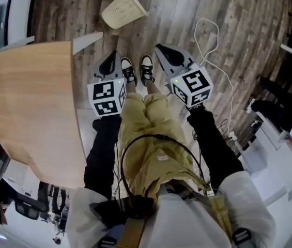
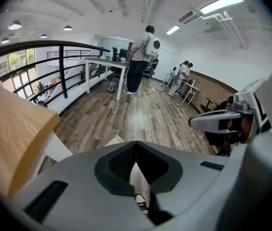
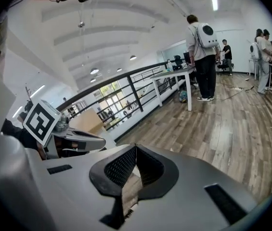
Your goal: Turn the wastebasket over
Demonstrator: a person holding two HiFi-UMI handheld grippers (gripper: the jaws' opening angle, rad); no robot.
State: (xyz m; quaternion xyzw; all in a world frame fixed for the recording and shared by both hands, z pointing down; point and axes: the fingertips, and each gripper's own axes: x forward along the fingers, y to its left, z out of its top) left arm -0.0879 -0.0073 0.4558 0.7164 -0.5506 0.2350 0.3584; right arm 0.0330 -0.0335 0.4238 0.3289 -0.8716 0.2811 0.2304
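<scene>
The wastebasket, a cream woven basket, lies on its side on the wooden floor ahead of the feet; a pale corner of it shows just over the jaws in the left gripper view. My left gripper hangs beside the left leg and points down and forward, well short of the basket. Its jaws meet at the tips with nothing between them. My right gripper hangs level with it beside the right leg, its jaws also shut and empty. Each gripper shows in the other's view.
A light wooden table with a white panel stands close on the left. A white cable loops over the floor to the right, near dark chairs. Far off, people stand at a white table by a black railing.
</scene>
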